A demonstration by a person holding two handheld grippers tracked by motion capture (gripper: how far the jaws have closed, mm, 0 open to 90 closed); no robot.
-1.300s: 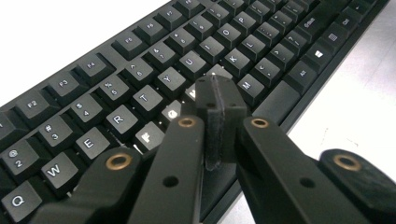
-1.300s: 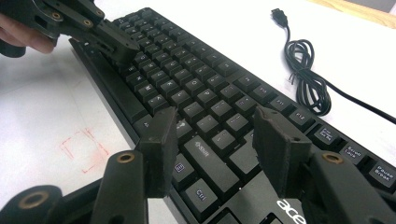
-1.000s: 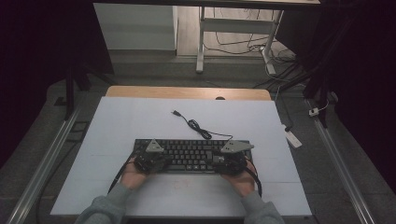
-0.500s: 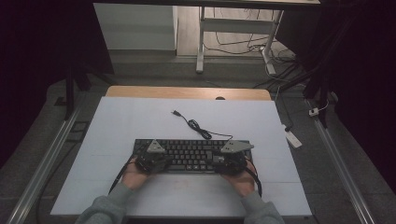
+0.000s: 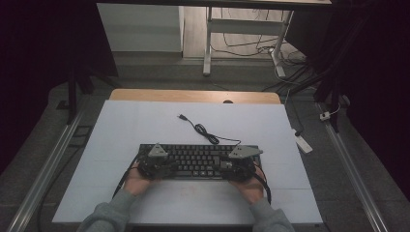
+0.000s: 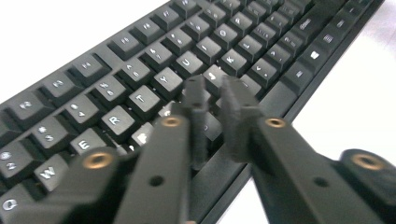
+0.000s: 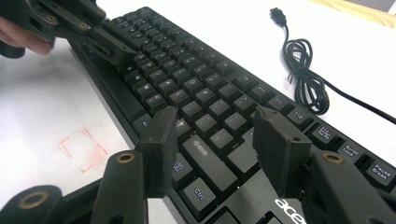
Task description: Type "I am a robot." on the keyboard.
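Nothing shifts but our left gripper (image 6: 214, 91), jaws just parted slightly, empty; right gripper (image 7: 212, 126) gapes, empty — descending over the keyboard (image 5: 196, 159), either could hit several keys.

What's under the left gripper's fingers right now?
Keyboard keys: the left gripper has its fingers over the middle letter rows, just opening, nothing between them. The keys directly beneath are covered.
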